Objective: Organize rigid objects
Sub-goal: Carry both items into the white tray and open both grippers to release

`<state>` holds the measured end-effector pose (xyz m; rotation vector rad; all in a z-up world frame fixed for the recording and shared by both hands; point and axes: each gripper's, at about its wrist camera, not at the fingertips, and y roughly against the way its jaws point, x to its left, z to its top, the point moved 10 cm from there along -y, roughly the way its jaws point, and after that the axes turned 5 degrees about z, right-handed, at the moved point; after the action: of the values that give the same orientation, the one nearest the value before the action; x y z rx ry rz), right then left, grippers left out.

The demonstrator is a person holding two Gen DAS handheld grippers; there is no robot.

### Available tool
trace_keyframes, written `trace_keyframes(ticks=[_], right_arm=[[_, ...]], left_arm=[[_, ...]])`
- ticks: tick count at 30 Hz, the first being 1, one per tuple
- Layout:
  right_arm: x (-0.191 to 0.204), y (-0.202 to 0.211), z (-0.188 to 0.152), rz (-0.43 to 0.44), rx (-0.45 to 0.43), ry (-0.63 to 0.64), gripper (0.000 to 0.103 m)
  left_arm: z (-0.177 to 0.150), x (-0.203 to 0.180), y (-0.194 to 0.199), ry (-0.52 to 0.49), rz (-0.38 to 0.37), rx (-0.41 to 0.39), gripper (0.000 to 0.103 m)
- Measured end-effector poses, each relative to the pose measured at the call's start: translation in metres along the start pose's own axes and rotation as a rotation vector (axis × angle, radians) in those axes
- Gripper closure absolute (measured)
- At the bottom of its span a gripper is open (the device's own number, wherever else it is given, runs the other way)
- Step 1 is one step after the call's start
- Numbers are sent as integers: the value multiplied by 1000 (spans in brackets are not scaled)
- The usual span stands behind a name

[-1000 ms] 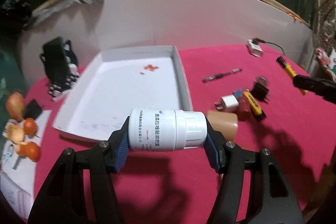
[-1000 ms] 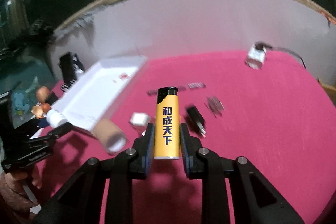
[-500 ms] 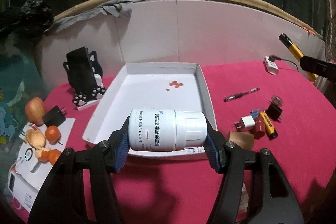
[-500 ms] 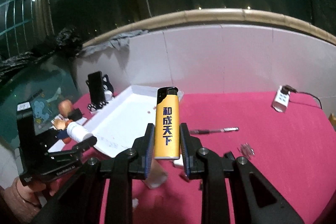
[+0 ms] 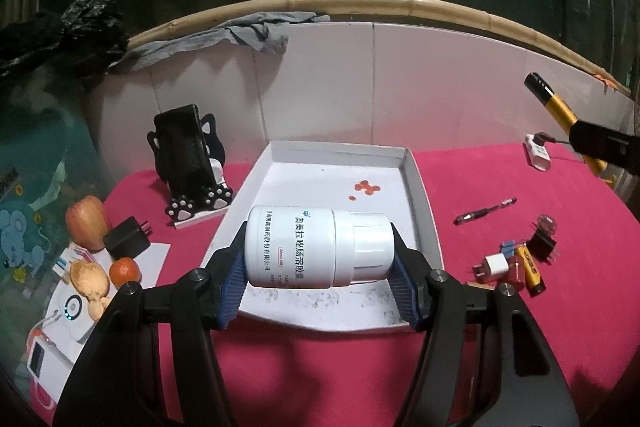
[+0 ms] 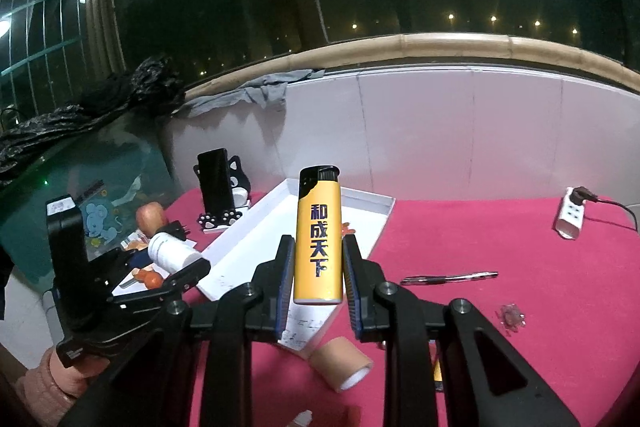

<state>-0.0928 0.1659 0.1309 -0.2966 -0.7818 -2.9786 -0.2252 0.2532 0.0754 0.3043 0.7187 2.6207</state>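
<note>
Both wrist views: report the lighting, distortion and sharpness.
Left wrist view: dim, dark beyond the wall; fisheye bows the bamboo rail; the pill bottle and white tray look sharp. Right wrist view: night windows with point lights, the rail curved likewise, the lighter crisp, the tape roll near the bottom edge softer.

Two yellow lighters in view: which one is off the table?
The lighter clamped upright in the right hand-held gripper; the other lighter lies in the clutter by the white plug.

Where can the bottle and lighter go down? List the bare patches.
Tray floor is bare between the red specks and the near rim. Red cloth is free between tray and power strip, behind the pen. Crowded: the plug cluster right of the tray.
</note>
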Motion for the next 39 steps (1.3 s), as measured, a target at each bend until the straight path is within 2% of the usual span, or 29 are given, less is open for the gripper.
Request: trace_keyframes(ticks=[9,16,17,19,26,31,35,37,38,39], right_arm=[[10,-26,0,17,48,-12,81],[13,-61,-4,31,111,-24,81],[14,-67,-4,33,121,-26,81],[15,-78,-5,38,138,-29,89],[4,-111,-10,18,178,-61,93],[-7,-111,-12,12,168,-94,93],[-19,-100,-14,17,152,-142,91],[-27,-87,-12,2,113,-149,87],[-32,-78,-11,-11,89,-147,73],[-37,-69,-10,-19,65,-149,44]], left_arm=[[7,11,-26,15,37,24,41],[5,20,-59,29,66,76,41],[5,21,-64,33,67,85,41],[6,24,-75,38,78,99,41],[6,37,-118,82,103,171,41],[-5,38,-147,95,98,233,41],[-23,22,-168,77,46,311,41],[-28,17,-168,76,31,314,38],[-28,17,-166,83,32,303,24],[-27,17,-163,94,33,289,16]])
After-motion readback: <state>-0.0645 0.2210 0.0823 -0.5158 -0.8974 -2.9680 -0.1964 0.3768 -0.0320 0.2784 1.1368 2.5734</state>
